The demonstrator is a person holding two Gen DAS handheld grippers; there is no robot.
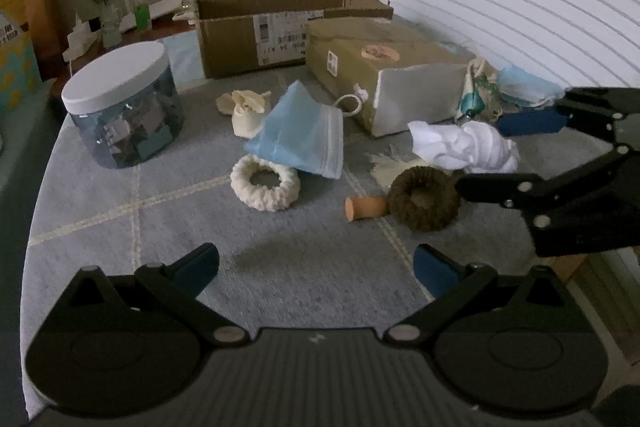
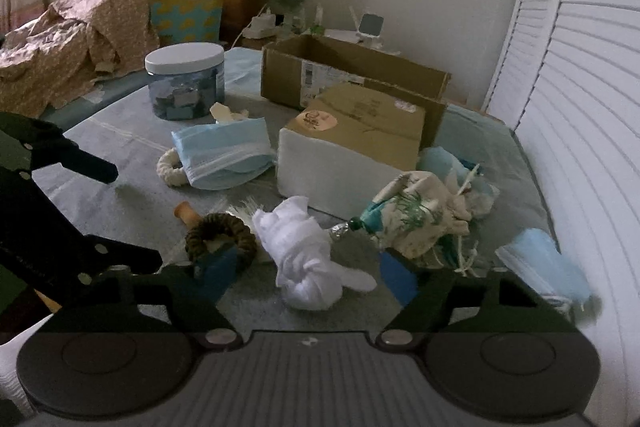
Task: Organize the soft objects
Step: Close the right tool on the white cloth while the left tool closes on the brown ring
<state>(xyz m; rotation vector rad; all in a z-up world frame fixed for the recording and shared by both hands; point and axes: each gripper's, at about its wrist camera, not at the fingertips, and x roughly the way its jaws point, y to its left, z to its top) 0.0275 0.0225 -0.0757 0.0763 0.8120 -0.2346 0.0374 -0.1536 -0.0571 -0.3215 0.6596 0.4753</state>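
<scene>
White knotted cloth (image 2: 308, 259) lies on the bed between my right claw's (image 2: 308, 267) spread fingers, not gripped. Closing now I may snag the brown scrunchie (image 2: 220, 231) touching one pad. Left claw (image 1: 316, 267) open, empty.

On the bed (image 1: 120, 219), the lidded jar (image 1: 124, 107) stands at the left, with the open cardboard box (image 1: 280, 27) behind and to its right. A closed box (image 1: 384, 83) lies before the open one. A face mask (image 1: 300, 135) rests partly on a ring (image 1: 265, 187); right of them lie a second ring (image 1: 424, 203) and a knotted cloth (image 1: 464, 147).
</scene>
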